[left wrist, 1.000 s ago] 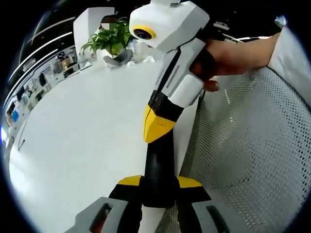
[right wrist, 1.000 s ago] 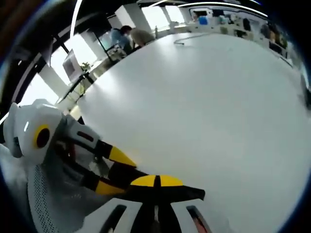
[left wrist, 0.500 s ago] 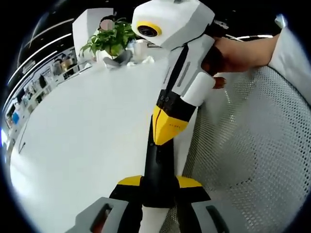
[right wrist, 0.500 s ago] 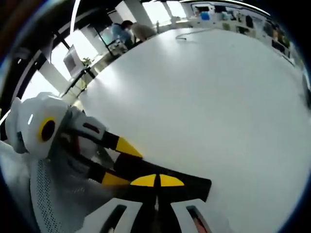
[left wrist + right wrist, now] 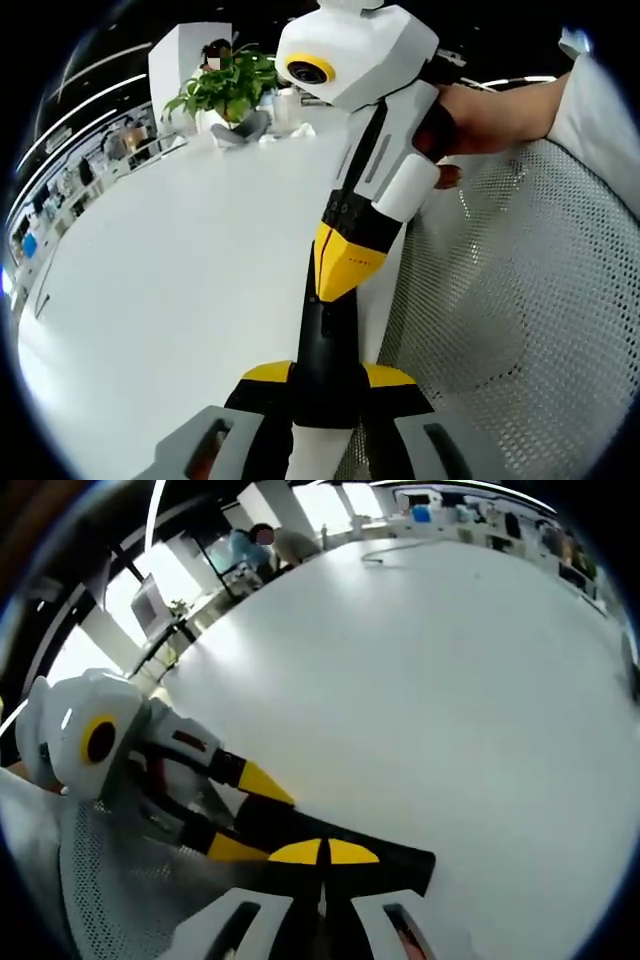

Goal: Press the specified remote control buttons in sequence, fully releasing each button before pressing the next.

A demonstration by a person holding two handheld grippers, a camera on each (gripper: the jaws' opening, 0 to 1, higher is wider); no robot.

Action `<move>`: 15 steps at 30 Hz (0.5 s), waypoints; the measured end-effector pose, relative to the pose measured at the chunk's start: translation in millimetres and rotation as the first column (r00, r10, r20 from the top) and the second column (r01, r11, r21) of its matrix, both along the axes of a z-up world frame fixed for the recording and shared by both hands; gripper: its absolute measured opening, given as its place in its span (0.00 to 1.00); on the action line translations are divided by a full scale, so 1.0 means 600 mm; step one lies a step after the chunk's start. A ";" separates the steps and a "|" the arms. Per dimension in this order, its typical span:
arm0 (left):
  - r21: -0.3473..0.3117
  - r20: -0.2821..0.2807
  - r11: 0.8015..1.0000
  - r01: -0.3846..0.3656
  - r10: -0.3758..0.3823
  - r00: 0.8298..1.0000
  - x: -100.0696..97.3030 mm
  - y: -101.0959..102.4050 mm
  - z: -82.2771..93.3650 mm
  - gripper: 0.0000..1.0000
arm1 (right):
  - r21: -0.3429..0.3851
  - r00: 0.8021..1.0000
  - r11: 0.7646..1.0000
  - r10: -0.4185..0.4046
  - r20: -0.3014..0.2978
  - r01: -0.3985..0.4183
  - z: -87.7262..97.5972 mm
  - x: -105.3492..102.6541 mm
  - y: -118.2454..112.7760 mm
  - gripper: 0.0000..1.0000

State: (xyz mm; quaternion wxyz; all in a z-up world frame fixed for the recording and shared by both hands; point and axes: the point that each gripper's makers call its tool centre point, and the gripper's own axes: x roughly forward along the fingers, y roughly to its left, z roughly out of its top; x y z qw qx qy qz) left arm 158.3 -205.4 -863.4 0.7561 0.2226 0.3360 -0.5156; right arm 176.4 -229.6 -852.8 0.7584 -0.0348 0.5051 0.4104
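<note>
A black remote [image 5: 325, 345] is clamped between the yellow-tipped jaws of my left gripper [image 5: 327, 375], which is shut on its near end. My right gripper [image 5: 345, 265] comes down from the upper right, held by a hand [image 5: 490, 105]. Its jaws are shut and their yellow point rests on the remote's far part. In the right gripper view, my right gripper [image 5: 322, 852] lies shut on top of the remote [image 5: 405, 865]. There the left gripper [image 5: 245, 815] grips the remote from the left. The buttons are hidden.
A wide white table [image 5: 170, 270] spreads under the remote. A grey mesh chair back [image 5: 520, 310] stands close on one side. A potted plant [image 5: 225, 85] sits at the table's far end, and a thin cable [image 5: 385, 548] lies on the far side.
Within the second, the right gripper's point shifted slightly along the remote and sits closer on it. Over the last half second almost nothing moved. The left gripper keeps its hold.
</note>
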 end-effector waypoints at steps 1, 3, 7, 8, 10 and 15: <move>0.000 0.000 1.000 0.000 0.000 1.000 0.000 0.000 0.000 0.24 | 0.000 1.000 1.000 0.001 0.001 -0.001 0.001 0.000 0.000 0.00; -0.002 0.000 1.000 -0.001 0.001 1.000 0.000 0.000 0.001 0.24 | 0.010 1.000 1.000 -0.010 -0.010 0.010 0.000 0.001 -0.001 0.00; -0.004 -0.001 1.000 -0.003 0.003 1.000 0.000 0.000 0.000 0.24 | 0.022 0.999 1.000 -0.021 -0.024 0.021 0.001 0.000 0.000 0.00; -0.005 -0.001 1.000 -0.004 0.004 1.000 0.000 0.000 0.001 0.24 | 0.020 1.000 1.000 -0.020 -0.023 0.020 0.001 0.000 0.000 0.00; -0.006 -0.002 1.000 -0.004 0.004 1.000 0.000 0.000 0.001 0.24 | 0.011 1.000 1.000 -0.012 -0.011 0.012 0.001 -0.001 0.002 0.00; -0.007 -0.002 1.000 -0.004 0.004 1.000 0.000 0.000 0.001 0.24 | -0.029 0.999 0.999 0.022 0.039 -0.021 0.001 -0.003 0.003 0.00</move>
